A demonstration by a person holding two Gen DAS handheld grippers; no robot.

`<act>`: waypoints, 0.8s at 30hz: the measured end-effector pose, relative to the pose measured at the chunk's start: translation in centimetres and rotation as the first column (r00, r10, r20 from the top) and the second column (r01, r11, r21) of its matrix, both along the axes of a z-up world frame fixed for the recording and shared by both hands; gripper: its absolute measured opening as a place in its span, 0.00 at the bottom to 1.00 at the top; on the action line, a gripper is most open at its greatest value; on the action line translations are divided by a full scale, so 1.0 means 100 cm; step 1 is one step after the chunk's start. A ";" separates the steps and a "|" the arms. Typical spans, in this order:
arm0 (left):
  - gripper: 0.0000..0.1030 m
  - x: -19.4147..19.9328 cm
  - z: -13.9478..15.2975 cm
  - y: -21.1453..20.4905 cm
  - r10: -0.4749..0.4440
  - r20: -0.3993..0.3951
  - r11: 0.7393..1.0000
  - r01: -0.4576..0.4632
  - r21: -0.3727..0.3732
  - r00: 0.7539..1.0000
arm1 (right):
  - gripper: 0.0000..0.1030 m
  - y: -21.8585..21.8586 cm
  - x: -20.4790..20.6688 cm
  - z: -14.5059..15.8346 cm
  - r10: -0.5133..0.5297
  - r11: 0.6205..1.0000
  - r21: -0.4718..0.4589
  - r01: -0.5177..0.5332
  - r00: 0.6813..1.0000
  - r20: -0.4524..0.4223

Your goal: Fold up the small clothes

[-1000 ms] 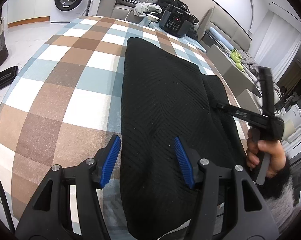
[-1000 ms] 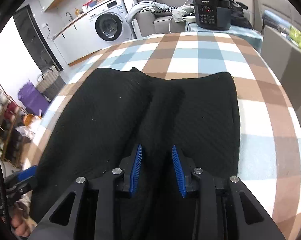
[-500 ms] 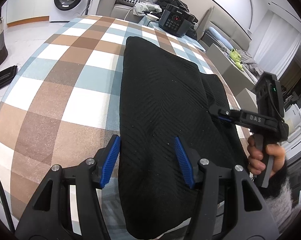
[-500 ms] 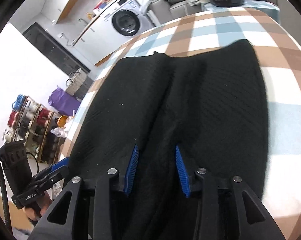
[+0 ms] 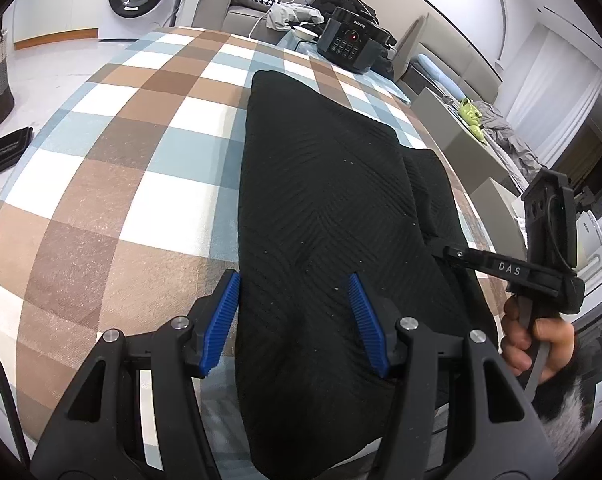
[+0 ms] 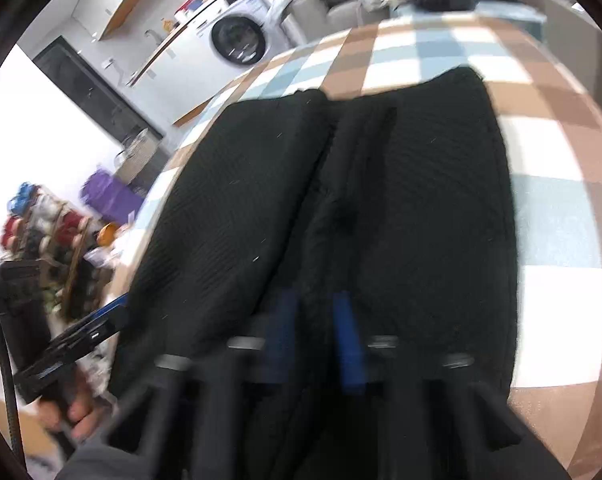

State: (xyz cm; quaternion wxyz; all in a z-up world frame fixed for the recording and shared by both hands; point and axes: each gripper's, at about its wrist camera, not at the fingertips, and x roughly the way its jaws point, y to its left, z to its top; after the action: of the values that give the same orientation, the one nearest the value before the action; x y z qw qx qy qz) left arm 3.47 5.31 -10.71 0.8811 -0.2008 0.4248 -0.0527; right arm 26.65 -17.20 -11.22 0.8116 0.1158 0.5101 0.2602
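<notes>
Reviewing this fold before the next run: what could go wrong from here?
1. The right hand-held gripper has just closed on a ridge of the black garment; it may pinch both layers and drag the whole piece.
2. The left hand-held gripper stands open, pinning nothing, so the cloth could slide on the checked tablecloth.

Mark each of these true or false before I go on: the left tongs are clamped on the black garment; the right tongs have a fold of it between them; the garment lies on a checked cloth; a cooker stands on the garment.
1. The left tongs are clamped on the black garment. False: they stand open over its near edge.
2. The right tongs have a fold of the garment between them. True; they have just been closing on it.
3. The garment lies on a checked cloth. True.
4. A cooker stands on the garment. False: it sits beyond it, past the cloth's far edge.
</notes>
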 end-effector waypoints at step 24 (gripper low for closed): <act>0.52 -0.012 0.011 0.000 0.016 0.014 1.000 -0.017 0.019 1.000 | 0.09 0.029 0.006 0.015 0.039 0.996 0.078 -0.042 0.999 0.038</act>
State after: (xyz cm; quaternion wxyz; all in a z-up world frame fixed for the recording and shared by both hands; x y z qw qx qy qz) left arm 2.31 5.32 -9.65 0.8864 -0.1955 0.4175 -0.0427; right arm 27.21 -14.35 -9.75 0.8101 0.1324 0.4869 0.2984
